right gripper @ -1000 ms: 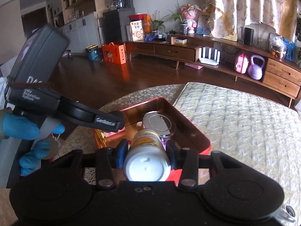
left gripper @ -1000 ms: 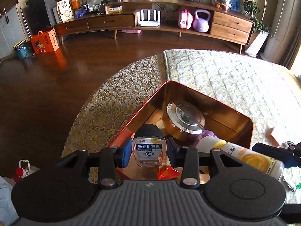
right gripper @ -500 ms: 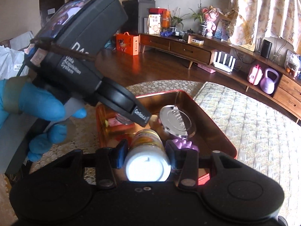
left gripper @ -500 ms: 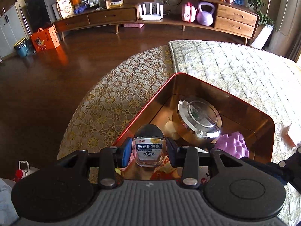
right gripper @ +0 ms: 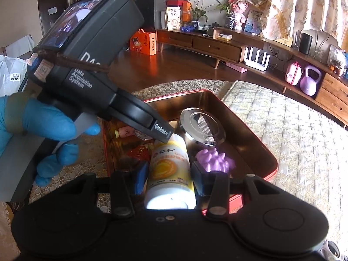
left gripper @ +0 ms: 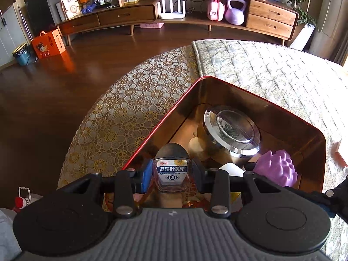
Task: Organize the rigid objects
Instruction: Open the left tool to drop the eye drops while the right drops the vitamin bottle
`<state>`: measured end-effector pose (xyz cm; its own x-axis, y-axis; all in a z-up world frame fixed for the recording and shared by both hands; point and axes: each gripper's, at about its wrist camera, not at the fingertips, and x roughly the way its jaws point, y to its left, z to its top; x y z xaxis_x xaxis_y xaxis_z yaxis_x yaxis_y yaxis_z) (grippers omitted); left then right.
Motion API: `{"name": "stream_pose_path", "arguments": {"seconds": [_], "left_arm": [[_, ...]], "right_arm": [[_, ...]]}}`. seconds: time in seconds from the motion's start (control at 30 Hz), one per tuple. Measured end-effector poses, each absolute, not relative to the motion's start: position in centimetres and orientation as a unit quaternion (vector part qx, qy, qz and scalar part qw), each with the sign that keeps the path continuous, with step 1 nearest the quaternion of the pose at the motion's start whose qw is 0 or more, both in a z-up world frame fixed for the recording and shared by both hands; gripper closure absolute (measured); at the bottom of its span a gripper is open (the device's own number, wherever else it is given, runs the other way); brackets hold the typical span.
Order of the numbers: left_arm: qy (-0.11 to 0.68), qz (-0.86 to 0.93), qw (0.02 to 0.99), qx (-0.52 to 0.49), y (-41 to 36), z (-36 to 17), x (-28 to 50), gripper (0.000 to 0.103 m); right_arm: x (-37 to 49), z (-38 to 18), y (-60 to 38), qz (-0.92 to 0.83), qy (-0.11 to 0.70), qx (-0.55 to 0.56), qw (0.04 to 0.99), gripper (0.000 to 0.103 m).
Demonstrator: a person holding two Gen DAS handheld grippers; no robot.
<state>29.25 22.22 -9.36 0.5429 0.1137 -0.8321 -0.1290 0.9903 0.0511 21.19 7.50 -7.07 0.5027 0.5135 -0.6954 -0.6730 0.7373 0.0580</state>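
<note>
I have the left hand-held gripper (left gripper: 171,174) clamping a small clear bottle (left gripper: 172,171), the right hand-held gripper (right gripper: 168,177) clamping a yellow-labelled bottle (right gripper: 168,169), both over the red tin (left gripper: 282,106); placing step. Next: lower into free gaps, release.

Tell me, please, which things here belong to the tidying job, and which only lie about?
In the job:
- left gripper holding small glass bottle
- right gripper holding white and yellow bottle
- red tin box, with steel-lidded jar and purple toy inside

Just lying about:
- kettlebell
- orange gift box
- router
</note>
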Motion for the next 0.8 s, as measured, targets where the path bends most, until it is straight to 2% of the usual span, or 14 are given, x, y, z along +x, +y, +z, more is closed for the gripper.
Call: {"name": "stream_pose_path", "arguments": {"seconds": [0.1,0.17,0.27,0.37,0.63,0.8], "left_arm": [[0.474,0.068,0.878,-0.006,22.0,-9.3,29.2,0.065],[0.473,0.071,0.878,-0.006,21.9,-9.3,29.0,0.065],[0.475,0.076,0.877,-0.009,21.8,-9.3,28.7,0.063],[0.476,0.080,0.876,-0.016,21.8,-9.1,28.3,0.054],[0.465,0.085,0.881,-0.006,21.3,-7.8,26.6,0.052],[0.454,0.081,0.887,-0.005,20.6,-6.4,25.1,0.046]], "right_arm": [[21.0,-6.8,7.3,0.347,0.364,-0.104,0.858,0.056],[20.7,-6.8,7.1,0.347,0.364,-0.103,0.858,0.050],[20.3,-6.6,6.9,0.346,0.362,-0.107,0.859,0.049],[20.2,-6.3,6.6,0.342,0.362,-0.105,0.861,0.047],[19.6,-5.4,5.5,0.337,0.362,-0.091,0.864,0.044],[18.8,-4.4,4.3,0.336,0.359,-0.076,0.867,0.042]]}}
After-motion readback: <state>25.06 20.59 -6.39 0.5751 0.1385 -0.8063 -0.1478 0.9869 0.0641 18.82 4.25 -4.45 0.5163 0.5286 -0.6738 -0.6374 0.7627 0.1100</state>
